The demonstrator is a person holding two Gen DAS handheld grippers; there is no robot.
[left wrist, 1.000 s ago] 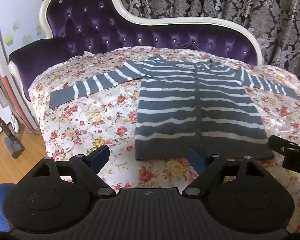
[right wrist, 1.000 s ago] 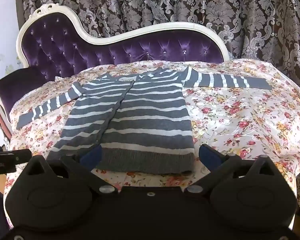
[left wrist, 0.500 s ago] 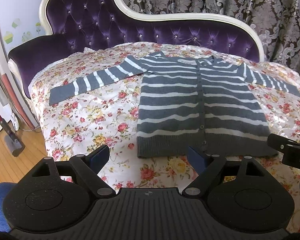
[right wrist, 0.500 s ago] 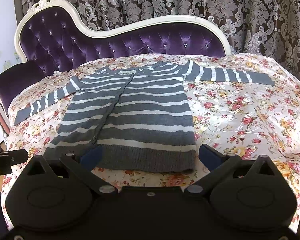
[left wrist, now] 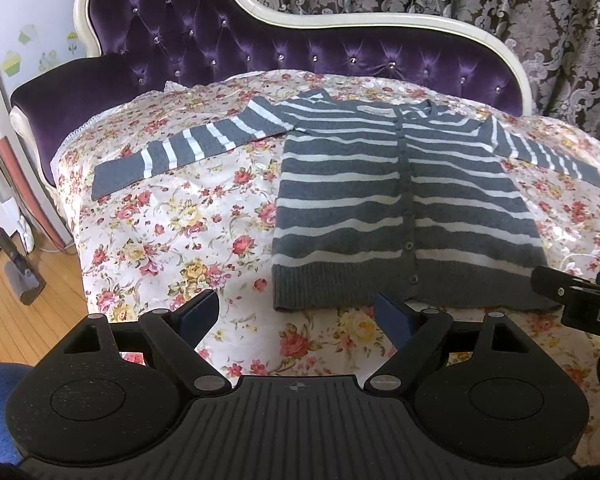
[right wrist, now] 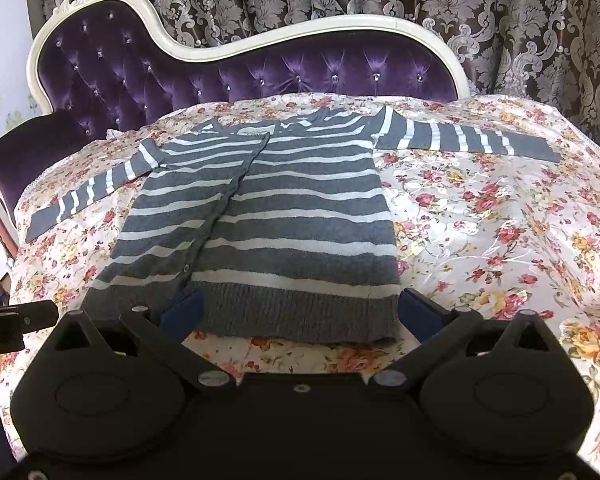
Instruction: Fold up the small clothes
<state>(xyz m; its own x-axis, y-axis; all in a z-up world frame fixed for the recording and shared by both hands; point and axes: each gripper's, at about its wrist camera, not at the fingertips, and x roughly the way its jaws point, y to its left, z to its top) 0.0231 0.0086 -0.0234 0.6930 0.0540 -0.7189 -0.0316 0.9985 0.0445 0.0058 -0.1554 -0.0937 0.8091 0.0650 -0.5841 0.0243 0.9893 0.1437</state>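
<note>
Ideally, the left gripper [left wrist: 296, 316] and right gripper [right wrist: 300, 314], both spread wide and empty, each pinch a near hem corner of the flat striped cardigan [left wrist: 404, 208] evenly.

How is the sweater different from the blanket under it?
The sweater has grey and white stripes; the blanket has red and yellow flowers on white. The sweater is small and covers only the middle; the blanket spreads over the whole seat. Both lie flat on the purple sofa.
</note>
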